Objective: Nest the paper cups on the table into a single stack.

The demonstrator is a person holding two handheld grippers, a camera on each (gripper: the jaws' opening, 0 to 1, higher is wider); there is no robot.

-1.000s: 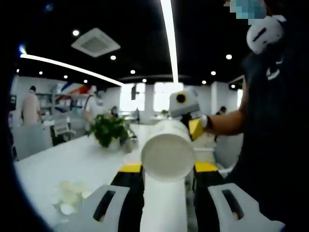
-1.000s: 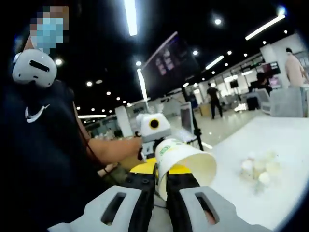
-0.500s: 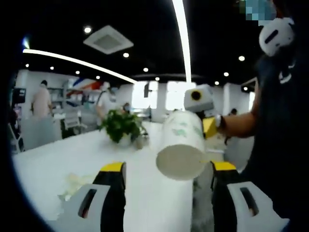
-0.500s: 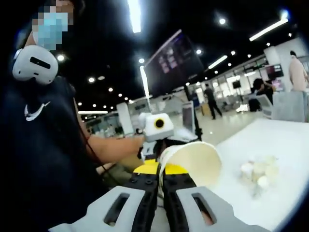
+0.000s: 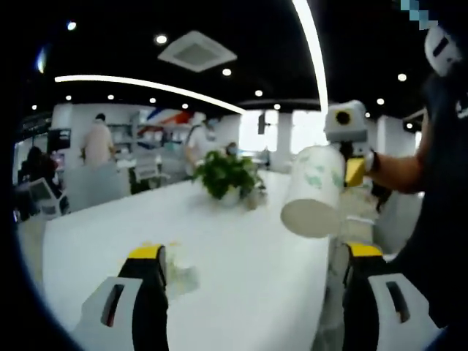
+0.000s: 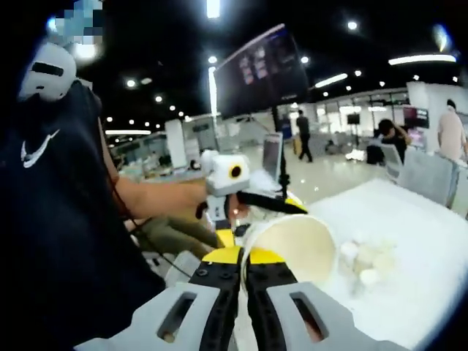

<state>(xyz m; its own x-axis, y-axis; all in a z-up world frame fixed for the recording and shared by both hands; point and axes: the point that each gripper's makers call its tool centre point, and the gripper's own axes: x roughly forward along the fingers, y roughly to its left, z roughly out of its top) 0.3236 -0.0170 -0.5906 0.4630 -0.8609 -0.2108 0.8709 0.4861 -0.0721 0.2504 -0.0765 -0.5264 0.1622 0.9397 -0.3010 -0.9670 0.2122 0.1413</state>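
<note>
A white paper cup point(image 6: 292, 247) with a green print is tilted with its mouth towards me in the right gripper view. My right gripper point(image 6: 243, 257) is shut on its rim. The left gripper view looks at the base of the same paper cup point(image 5: 313, 191), hanging above the white table point(image 5: 241, 292) with the right gripper point(image 5: 355, 171) behind it. My left gripper point(image 5: 254, 252) is open, jaws wide apart with nothing between them. It appears as the left gripper point(image 6: 245, 199) just behind the cup in the right gripper view. More white cups point(image 6: 365, 259) lie heaped on the table.
A potted green plant point(image 5: 228, 175) stands at the far end of the table. A pale crumpled heap point(image 5: 179, 276) lies by my left jaw. The person holding the grippers point(image 6: 66, 219) stands close at the table's edge. Other people and chairs are far behind.
My left gripper has opened, let go of the cup and drawn back from it. The cup stays in my shut right gripper, now farther away in the left gripper view.
</note>
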